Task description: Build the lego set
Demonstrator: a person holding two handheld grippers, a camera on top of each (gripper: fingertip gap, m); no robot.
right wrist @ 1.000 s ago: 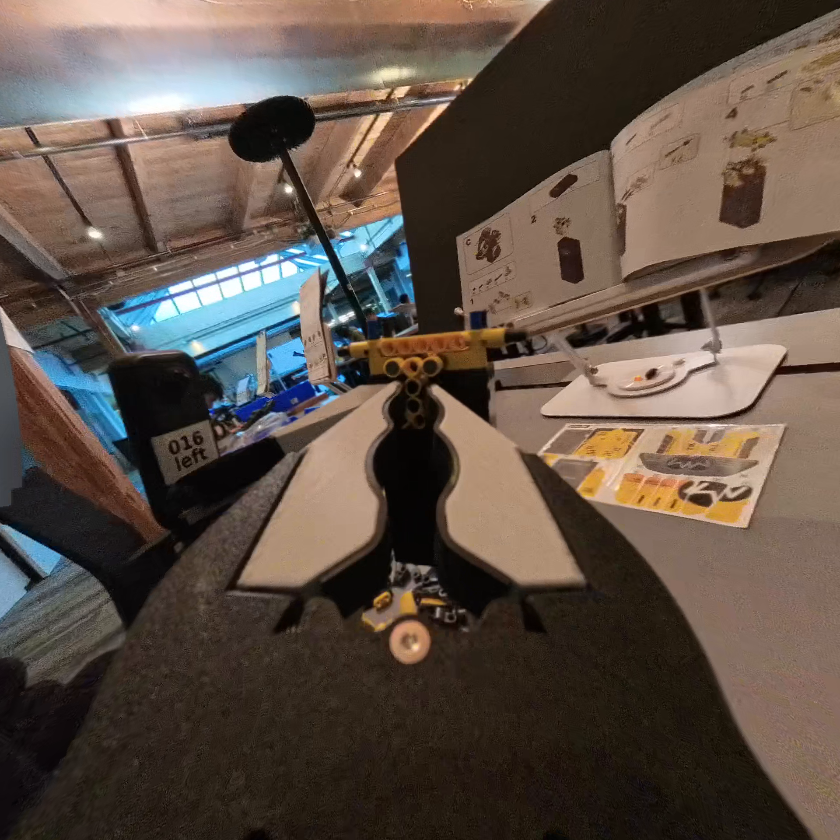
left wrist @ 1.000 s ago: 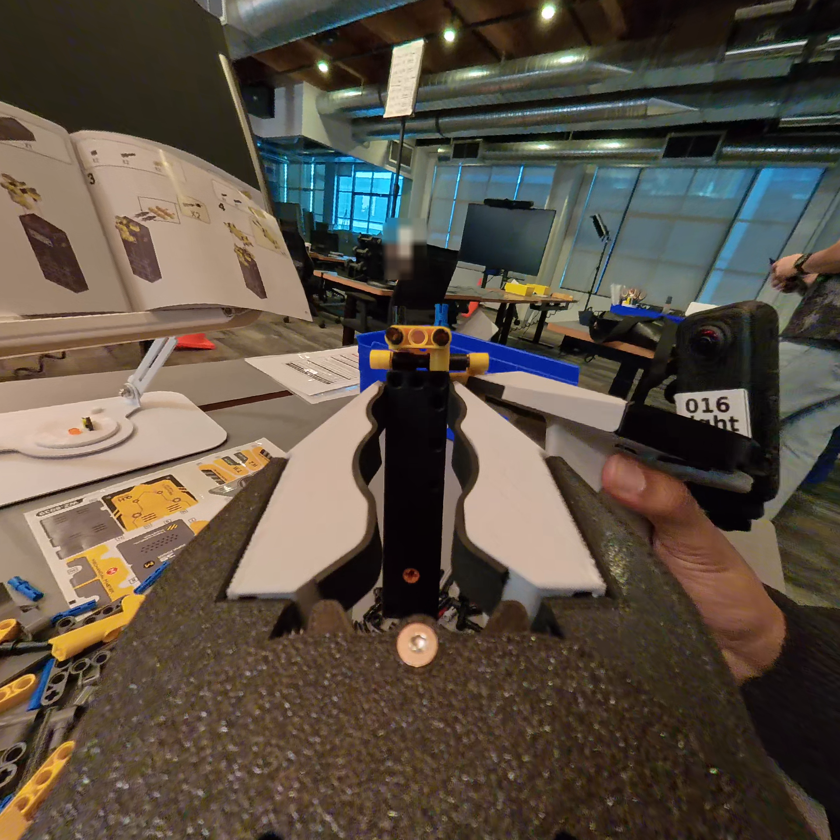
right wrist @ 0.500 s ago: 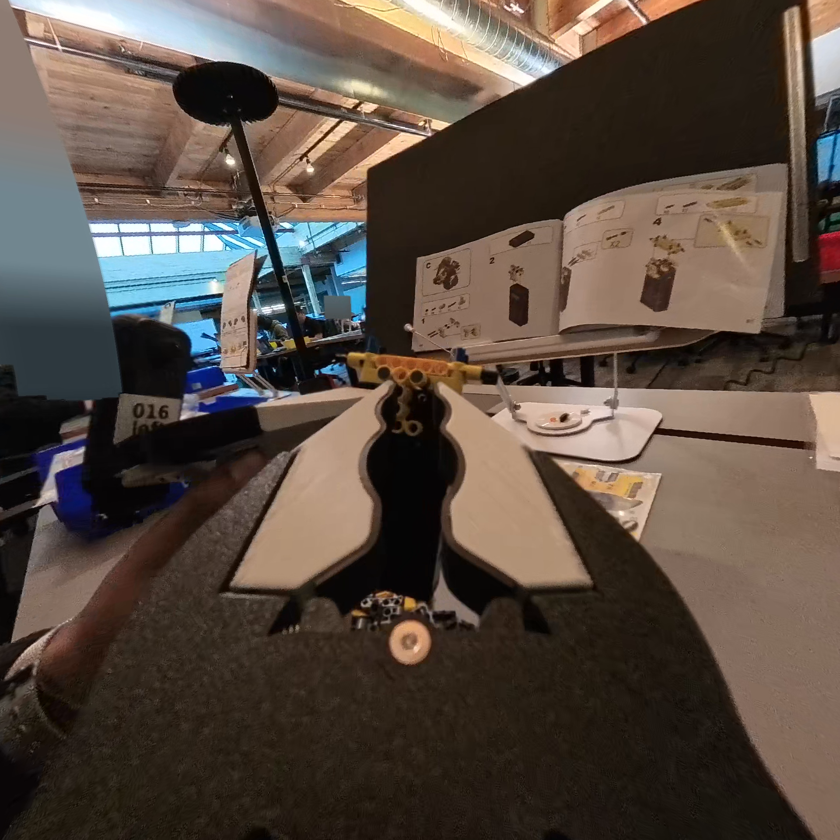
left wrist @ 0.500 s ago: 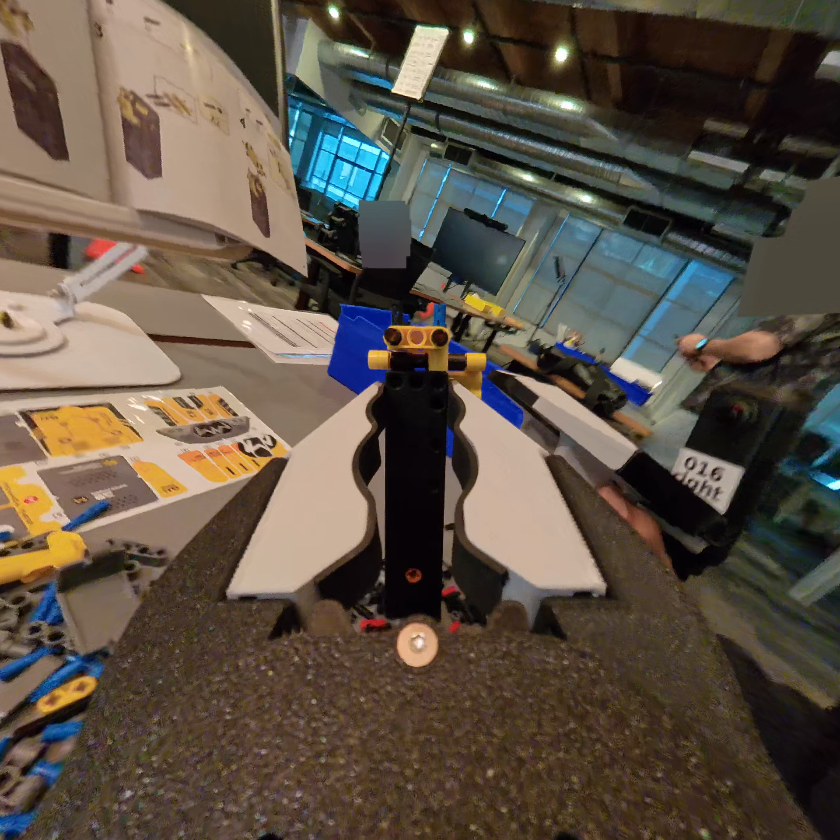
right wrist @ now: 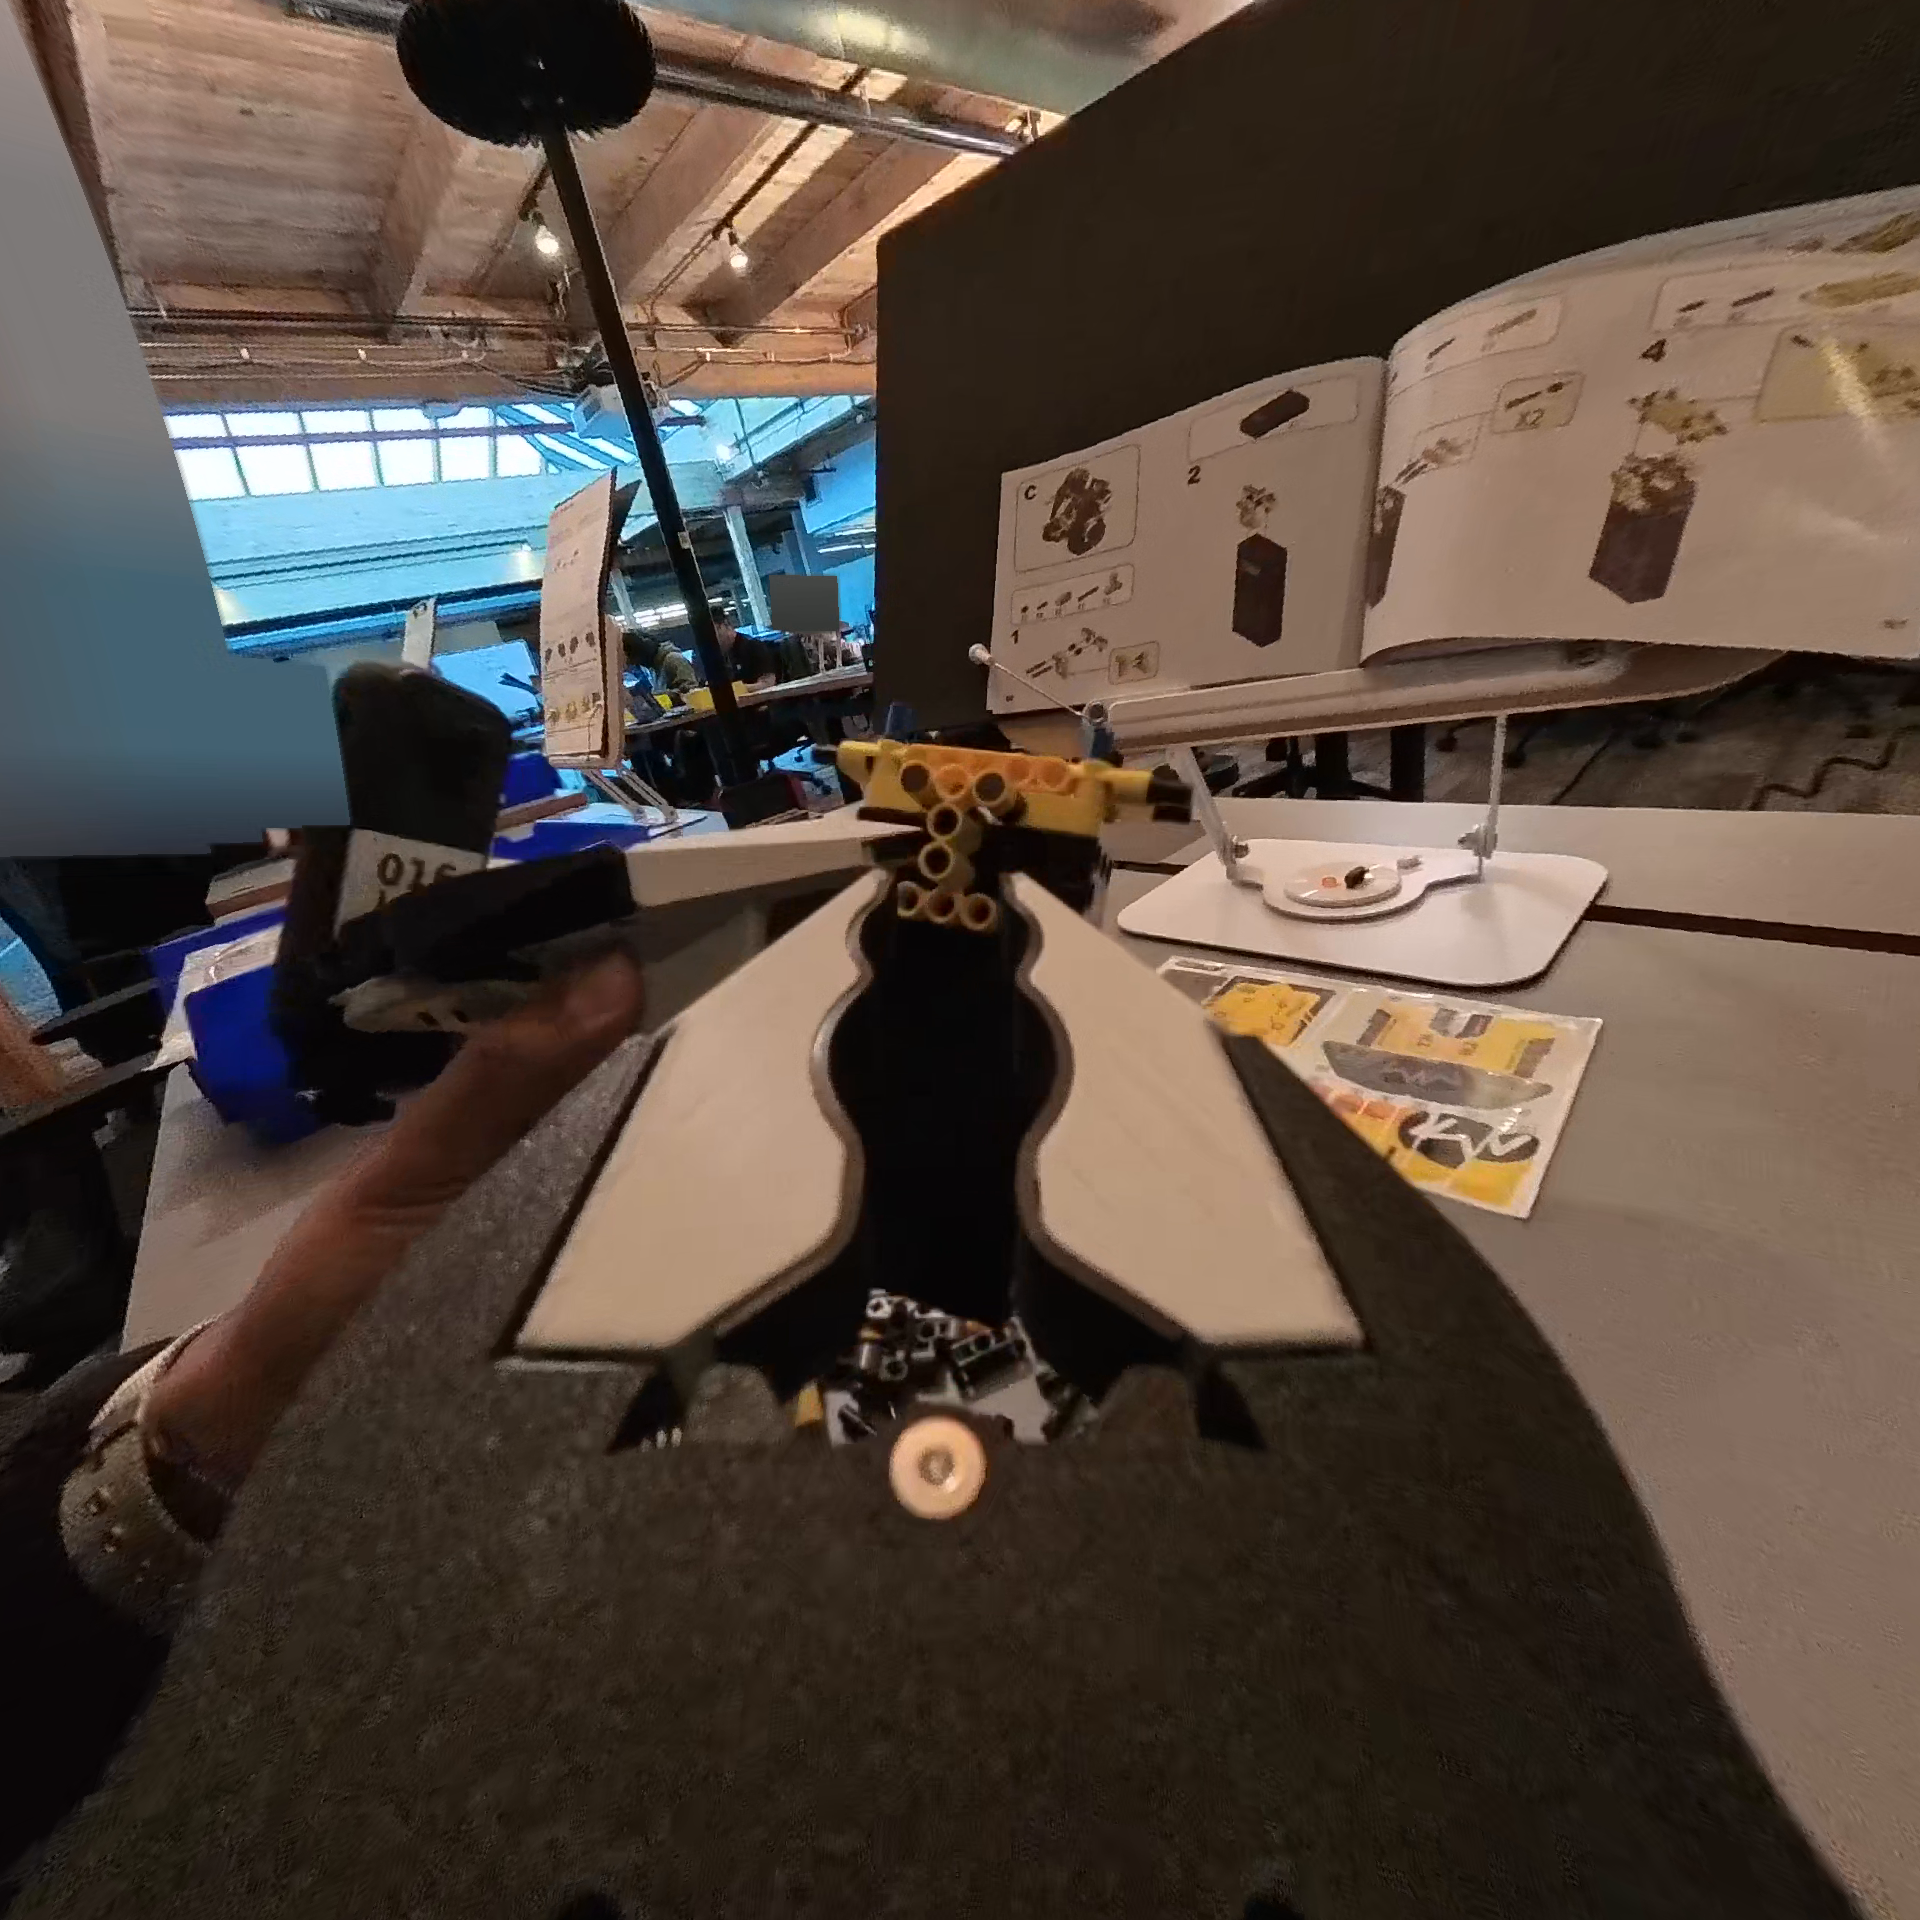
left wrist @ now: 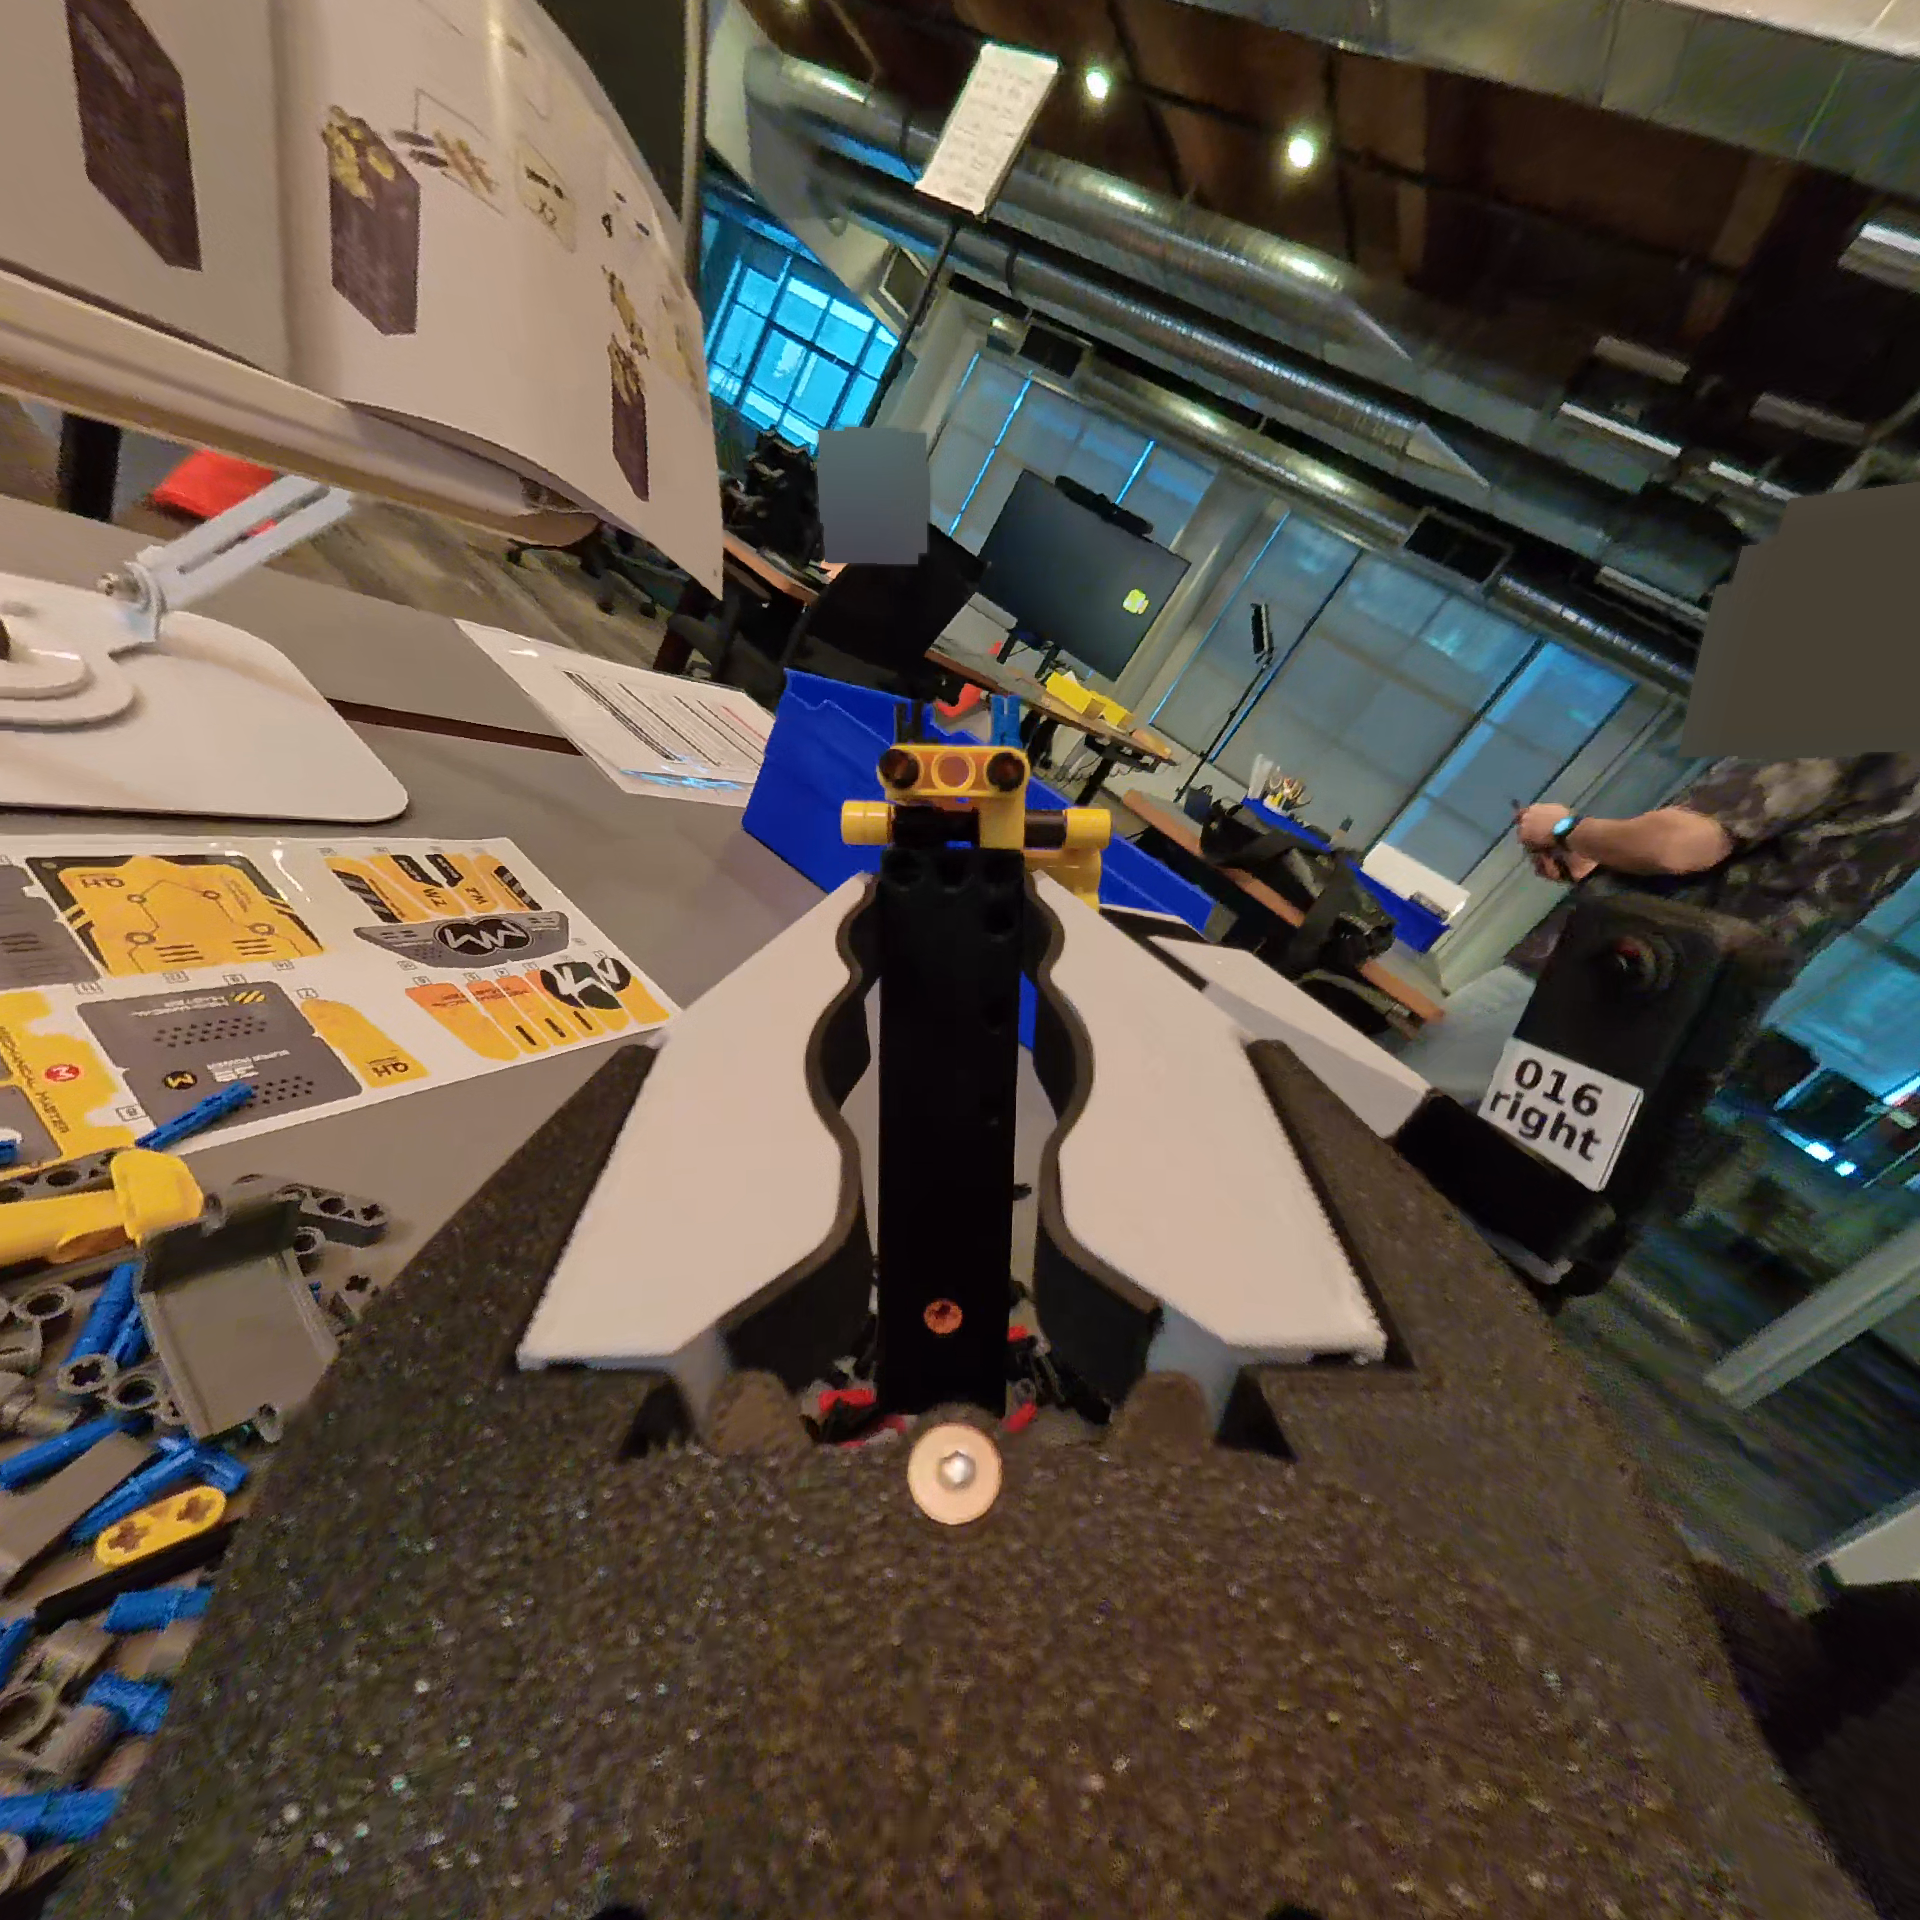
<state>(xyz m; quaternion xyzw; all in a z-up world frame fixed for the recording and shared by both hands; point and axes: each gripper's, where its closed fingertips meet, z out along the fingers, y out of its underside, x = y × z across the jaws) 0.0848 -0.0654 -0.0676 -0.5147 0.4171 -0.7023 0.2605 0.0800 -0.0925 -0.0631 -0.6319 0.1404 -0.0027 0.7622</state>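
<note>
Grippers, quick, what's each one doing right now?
Left gripper: shut on the black block.
Right gripper: shut on the same block's other face.

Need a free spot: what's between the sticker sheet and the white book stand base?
Nothing: only a bare strip of grey table separates the sticker sheet and the stand base, seen in the right wrist view.

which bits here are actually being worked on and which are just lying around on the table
In hand:
- tall black brick block, clamped by the left gripper
- yellow beam assembly on top; right gripper shut on the build

Lying about:
- yellow-and-grey sticker sheet
- loose blue, grey and yellow brick parts
- blue plastic bin
- open instruction booklet on stand
</note>
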